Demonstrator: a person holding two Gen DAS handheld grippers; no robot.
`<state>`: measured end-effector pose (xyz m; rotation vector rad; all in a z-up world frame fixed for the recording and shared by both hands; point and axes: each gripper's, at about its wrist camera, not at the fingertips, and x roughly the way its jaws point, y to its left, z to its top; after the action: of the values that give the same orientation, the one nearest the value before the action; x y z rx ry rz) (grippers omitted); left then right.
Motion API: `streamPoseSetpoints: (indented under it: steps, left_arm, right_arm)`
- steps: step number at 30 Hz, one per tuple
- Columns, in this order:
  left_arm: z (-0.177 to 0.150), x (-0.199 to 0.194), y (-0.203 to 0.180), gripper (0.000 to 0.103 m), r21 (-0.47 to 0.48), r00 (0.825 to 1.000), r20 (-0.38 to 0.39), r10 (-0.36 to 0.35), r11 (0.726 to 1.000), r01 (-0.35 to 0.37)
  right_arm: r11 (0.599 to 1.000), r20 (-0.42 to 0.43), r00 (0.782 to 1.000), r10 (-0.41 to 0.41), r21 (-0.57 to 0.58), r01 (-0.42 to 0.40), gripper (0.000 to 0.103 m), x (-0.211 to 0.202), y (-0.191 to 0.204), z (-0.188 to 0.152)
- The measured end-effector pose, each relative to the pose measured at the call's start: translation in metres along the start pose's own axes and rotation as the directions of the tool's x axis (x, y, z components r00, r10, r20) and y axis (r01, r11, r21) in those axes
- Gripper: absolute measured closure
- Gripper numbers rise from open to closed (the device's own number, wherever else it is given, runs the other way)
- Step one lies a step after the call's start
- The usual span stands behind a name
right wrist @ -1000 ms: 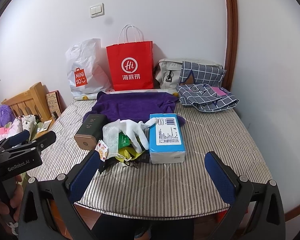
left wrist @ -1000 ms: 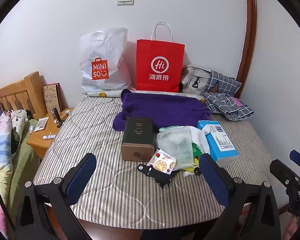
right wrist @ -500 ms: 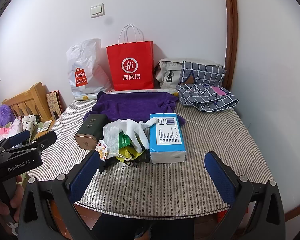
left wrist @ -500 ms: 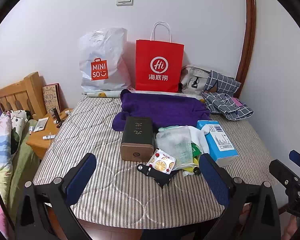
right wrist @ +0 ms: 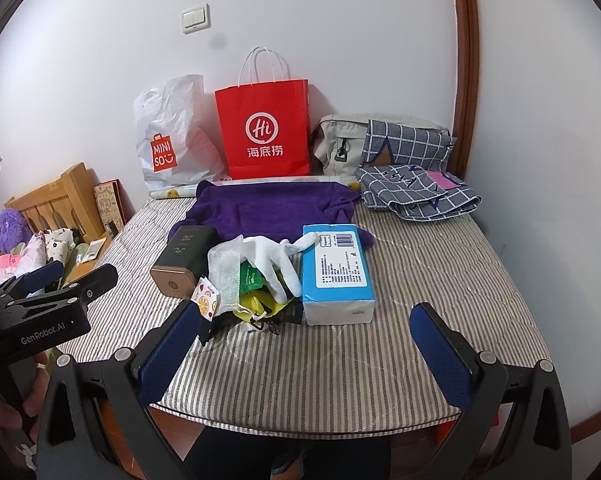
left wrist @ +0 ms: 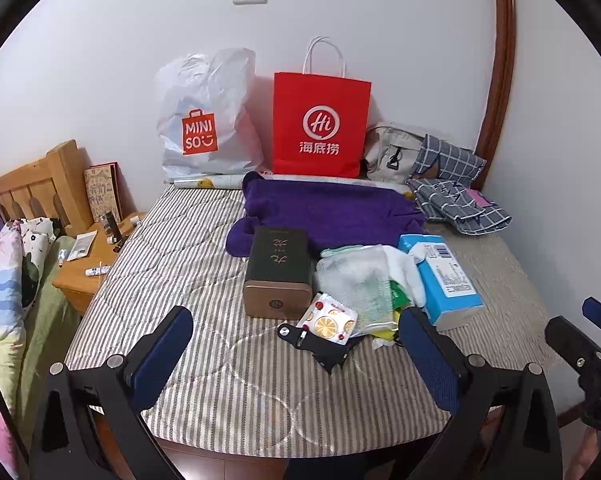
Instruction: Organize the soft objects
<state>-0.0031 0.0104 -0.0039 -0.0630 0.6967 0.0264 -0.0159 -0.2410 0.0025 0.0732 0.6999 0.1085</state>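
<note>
- Hovering above the near edge of the striped mattress (left wrist: 172,264), the left gripper (left wrist: 296,356) has its blue-padded fingers spread wide and holds nothing.
- Beside it, the right gripper (right wrist: 306,344) is likewise spread and empty, over the same near edge and slightly towards the right side.
- A purple towel (left wrist: 332,212) lies flat across the middle of the mattress towards the far edge.
- At the far right corner, a grey checked cloth (right wrist: 416,192) lies crumpled in front of a beige bag (right wrist: 336,140).
- Just in front of the towel, a dark green box (left wrist: 278,268) lies on its side, its end facing the near edge.
- Right of the box is a small heap: a bubble-wrap pouch (left wrist: 356,280), a white glove (right wrist: 274,256), green and yellow packets (right wrist: 256,292) and a lemon-print sachet (left wrist: 332,320).
- A blue tissue pack (right wrist: 336,268) touches the heap's right side.
- Against the wall at the far edge stand a white plastic bag (left wrist: 208,120) and a red paper bag (left wrist: 320,124), side by side.
</note>
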Motion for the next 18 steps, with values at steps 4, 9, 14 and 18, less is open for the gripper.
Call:
streamPoseSetpoints:
  steps: [4, 9, 14, 18]
  left_arm:
    - [-0.001, 0.015, 0.007, 0.000, -0.020, 0.999, -0.035, -0.006, 1.000, 0.005]
    - [-0.010, 0.042, 0.011, 0.000, -0.031, 0.995, -0.096, -0.009, 0.999, 0.006]
    - [-0.020, 0.070, 0.011, 0.000, -0.035, 0.987, -0.157, -0.019, 0.999, 0.014]
    - [-0.026, 0.092, 0.018, 0.000, -0.039, 0.980, -0.200, 0.007, 0.999, -0.015]
  right_arm:
    - [1.000, -0.015, 1.000, 0.002, -0.001, -0.002, 0.000, 0.010, 0.000, 0.000]
    - [1.000, -0.035, 0.999, 0.017, 0.018, -0.016, 0.003, 0.027, -0.004, -0.003]
    - [0.999, -0.071, 0.997, 0.033, 0.021, -0.031, 0.012, 0.052, -0.006, -0.009]
    - [0.997, -0.106, 0.991, 0.080, 0.015, -0.078, 0.028, 0.078, 0.000, -0.010]
